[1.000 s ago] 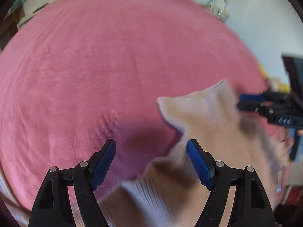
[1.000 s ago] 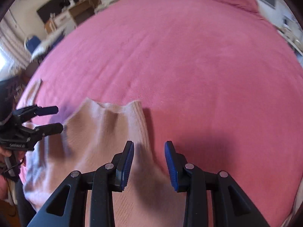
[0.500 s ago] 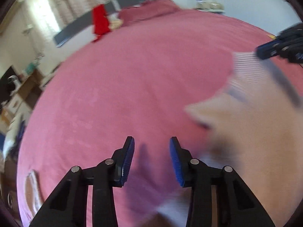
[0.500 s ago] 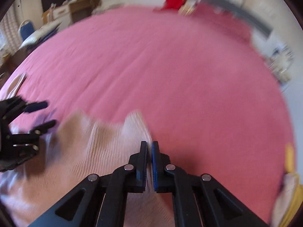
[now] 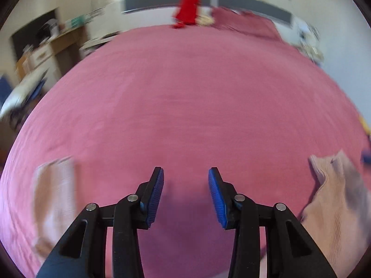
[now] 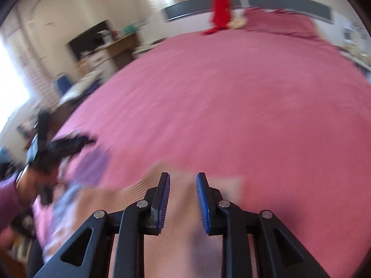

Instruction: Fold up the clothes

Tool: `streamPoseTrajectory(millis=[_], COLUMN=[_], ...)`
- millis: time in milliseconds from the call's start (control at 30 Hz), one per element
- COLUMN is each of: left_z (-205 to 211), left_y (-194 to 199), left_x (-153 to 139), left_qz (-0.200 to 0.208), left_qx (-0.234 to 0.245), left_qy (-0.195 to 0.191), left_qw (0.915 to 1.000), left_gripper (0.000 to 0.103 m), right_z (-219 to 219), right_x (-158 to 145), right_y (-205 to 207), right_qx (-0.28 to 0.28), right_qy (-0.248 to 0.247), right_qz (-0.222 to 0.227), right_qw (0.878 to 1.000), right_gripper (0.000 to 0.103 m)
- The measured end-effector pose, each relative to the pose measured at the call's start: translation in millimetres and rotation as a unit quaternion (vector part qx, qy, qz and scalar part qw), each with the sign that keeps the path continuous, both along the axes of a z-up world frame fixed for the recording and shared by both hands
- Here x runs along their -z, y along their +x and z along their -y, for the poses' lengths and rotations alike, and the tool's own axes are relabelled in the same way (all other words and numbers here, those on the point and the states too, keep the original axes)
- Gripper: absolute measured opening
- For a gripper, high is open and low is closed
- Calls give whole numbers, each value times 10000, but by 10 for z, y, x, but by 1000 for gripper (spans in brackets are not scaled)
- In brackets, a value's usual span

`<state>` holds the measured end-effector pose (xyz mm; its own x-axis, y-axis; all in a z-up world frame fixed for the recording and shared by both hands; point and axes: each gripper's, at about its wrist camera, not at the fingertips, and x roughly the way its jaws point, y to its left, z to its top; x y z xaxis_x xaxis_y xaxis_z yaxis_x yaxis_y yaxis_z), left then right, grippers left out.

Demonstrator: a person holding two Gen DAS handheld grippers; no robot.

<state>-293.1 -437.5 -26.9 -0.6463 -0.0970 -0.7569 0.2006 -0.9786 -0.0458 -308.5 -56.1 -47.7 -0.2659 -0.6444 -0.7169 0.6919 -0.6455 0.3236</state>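
A beige ribbed garment lies on the pink bed cover, blurred. My right gripper hovers over its far edge with its jaws opening; the cloth shows below the gap, and no pad presses it. In the left wrist view the same garment sits at the right edge, and a blurred beige strip of cloth lies at the left. My left gripper hangs over bare pink cover between them, its jaws opening on nothing. The right wrist view shows the left gripper as a dark blur at the left.
A red garment hangs on the dark grey headboard at the far end, beside a pink pillow. A wooden desk stands off the bed's left side. A person's purple sleeve shows at the left edge.
My left gripper swung left off the beige garment, which slid to the right edge of its view. My right gripper shut over the garment's edge, then reopened and lifted a little.
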Motion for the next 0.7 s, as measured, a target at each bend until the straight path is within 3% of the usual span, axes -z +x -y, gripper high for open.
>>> streamPoseTrajectory(millis=[100, 167, 267, 367, 533, 633, 700], left_z=[677, 1111, 1608, 1833, 2007, 1921, 1857], left_y=[719, 1217, 1868, 2244, 2503, 2611, 2726], left_x=[-197, -296, -246, -66, 269, 400, 466], left_qz=[-121, -167, -139, -105, 202, 92, 28], left_qx=[-604, -1099, -1965, -2504, -2700, -2760, -2757], left_qy=[-10, -51, 83, 590, 1415, 1790, 2011], left_qw=[9981, 9938, 9804, 9663, 9522, 9443, 9400], left_gripper=[65, 68, 76, 80, 80, 80, 80], right_z=[476, 858, 1669, 2508, 3945, 4294, 4695], right_x=[67, 35, -12, -157, -212, -213, -51], right_y=[406, 700, 933, 1263, 1414, 1778, 1956], right_qx=[-652, -1129, -1787, -2207, -2323, -2570, -2838], right_qy=[-161, -191, -222, -35, 671, 1070, 1660], right_qz=[370, 596, 573, 483, 768, 133, -229], right_qw=[9971, 9916, 9820, 9741, 9673, 9604, 9441], right_gripper=[25, 25, 25, 28, 28, 30, 31])
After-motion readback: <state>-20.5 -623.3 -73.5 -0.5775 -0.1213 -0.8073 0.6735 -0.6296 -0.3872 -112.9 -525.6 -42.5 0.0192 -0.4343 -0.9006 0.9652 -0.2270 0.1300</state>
